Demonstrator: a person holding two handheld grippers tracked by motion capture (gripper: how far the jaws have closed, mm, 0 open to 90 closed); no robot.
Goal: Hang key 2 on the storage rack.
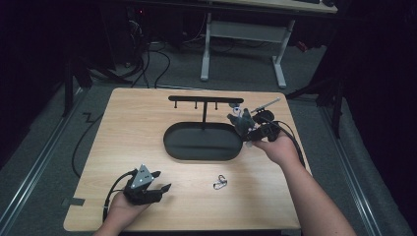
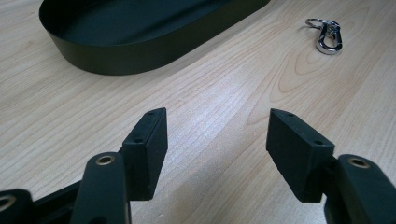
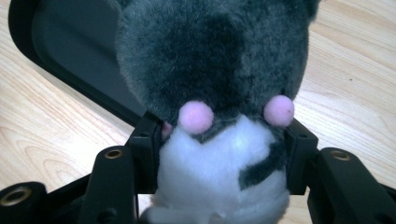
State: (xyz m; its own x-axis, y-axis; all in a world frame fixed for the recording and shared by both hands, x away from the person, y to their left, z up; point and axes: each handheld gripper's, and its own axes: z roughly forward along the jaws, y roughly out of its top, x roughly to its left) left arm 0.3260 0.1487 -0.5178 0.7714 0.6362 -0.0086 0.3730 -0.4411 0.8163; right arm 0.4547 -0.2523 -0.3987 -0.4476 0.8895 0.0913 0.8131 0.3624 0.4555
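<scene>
The right gripper [image 1: 239,119] held a grey plush toy [image 1: 237,116] at the black tray's [image 1: 173,142] right end; the left gripper [image 1: 156,182] rested near a keyring clip [image 1: 221,182].

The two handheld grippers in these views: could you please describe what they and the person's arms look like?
Both are black. The left tool carries a grey three-cornered plate on top, and a black cable loops from it beside the hand. In the left gripper view its jaws end in flat rectangular black pads with small screw holes, on links with brass-coloured rivets. The right tool trails a black cable too. The forearms are bare, no sleeves visible.
</scene>
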